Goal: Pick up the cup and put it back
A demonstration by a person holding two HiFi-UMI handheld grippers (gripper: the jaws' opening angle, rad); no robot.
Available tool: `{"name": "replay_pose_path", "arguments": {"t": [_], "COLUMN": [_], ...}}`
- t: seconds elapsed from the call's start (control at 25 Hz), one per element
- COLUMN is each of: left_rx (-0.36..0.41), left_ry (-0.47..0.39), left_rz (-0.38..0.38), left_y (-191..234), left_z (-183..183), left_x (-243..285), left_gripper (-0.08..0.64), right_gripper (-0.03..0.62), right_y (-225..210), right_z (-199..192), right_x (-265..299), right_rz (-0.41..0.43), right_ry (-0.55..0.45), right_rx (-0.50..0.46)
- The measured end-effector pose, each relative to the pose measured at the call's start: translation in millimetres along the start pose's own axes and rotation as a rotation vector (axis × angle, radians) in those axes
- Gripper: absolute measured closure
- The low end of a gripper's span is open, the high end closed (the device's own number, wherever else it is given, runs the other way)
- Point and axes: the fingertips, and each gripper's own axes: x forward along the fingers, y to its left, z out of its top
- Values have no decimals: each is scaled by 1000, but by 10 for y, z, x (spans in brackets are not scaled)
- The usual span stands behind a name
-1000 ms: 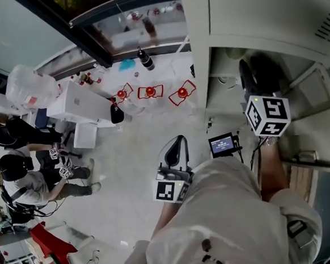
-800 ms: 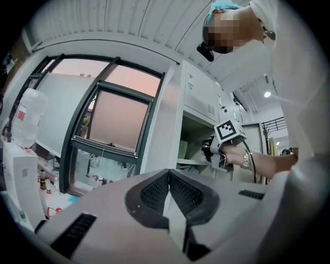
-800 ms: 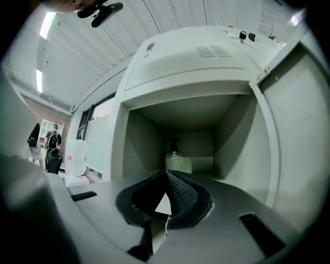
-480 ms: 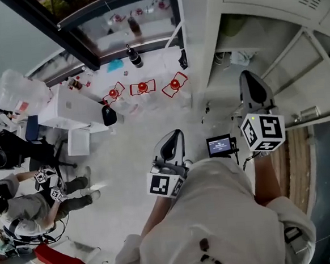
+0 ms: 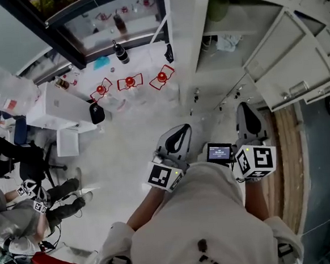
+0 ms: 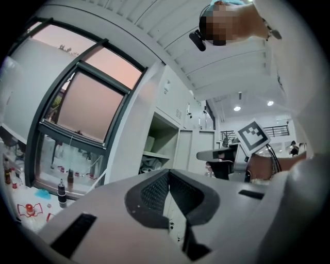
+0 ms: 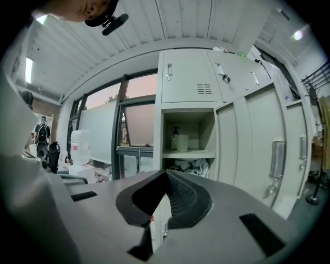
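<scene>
A pale cup [image 7: 182, 143] stands on the upper shelf of the open locker [image 7: 188, 154], beside a pump bottle [image 7: 175, 137]. My right gripper [image 7: 166, 173] is shut and empty, pointing at the locker from some way back, well apart from the cup. In the head view the right gripper [image 5: 244, 108] sits close to the person's body, below the open locker compartment [image 5: 224, 21]. My left gripper [image 5: 181, 130] is beside it, shut with nothing held; in its own view the jaws [image 6: 168, 173] meet. The cup is not discernible in the head view.
The locker door [image 5: 287, 62] swings open to the right. Crumpled cloths [image 7: 192, 166] lie on the lower shelf. A small screen [image 5: 219, 151] hangs between the grippers. Left are a white table [image 5: 60, 105], a water jug [image 5: 5, 90], red floor marks [image 5: 130, 81] and seated people [image 5: 23, 208].
The right gripper has drawn back from the locker opening toward the person's body. The head view has shifted, and the locker now sits higher and farther away. The left gripper has barely moved.
</scene>
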Motion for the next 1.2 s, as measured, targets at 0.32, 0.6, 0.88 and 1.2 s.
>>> {"name": "replay_pose_path", "arguments": {"t": [0.32,0.6,0.88,1.2], "left_rx": [22,24,15,9], "left_ry": [-7,14,35,101], "left_rz": [-68,-29,12,77], "left_y": [-461,-940,-1753,-2502], "left_z": [-74,-191,-320,-586], "left_x": [75,-133,-498,-1086], "left_gripper": [551,552,551,551], "right_gripper": [568,568,568,568], "right_y": [110,98,27,126], "right_z": [-404,-561,-785,-1135], "right_x": [-518,-1099,-1908,-2664], "right_rz": [31,95,158,251], "right_ry": [55,63,96,141], "right_rx": [59,100,115,153]}}
